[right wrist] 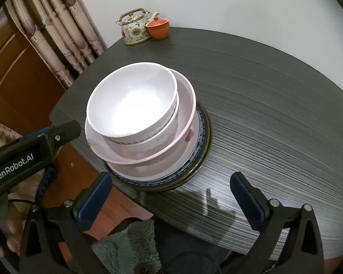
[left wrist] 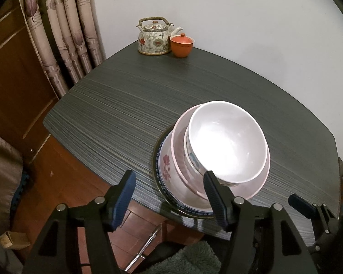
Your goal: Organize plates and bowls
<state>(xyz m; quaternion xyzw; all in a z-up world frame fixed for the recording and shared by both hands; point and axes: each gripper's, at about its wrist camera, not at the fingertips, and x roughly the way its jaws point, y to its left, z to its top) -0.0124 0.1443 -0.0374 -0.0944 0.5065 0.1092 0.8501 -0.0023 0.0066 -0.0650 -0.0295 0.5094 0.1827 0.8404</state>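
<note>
Open left claw (left wrist: 169, 196) beside stacked bowls (left wrist: 226, 141)

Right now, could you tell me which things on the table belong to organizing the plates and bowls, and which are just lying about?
Part of the job:
- white bowl, top of the stack
- pink bowl under it
- floral plate
- blue-rimmed plate at the bottom

Lying about:
- floral teapot
- orange lidded cup
</note>
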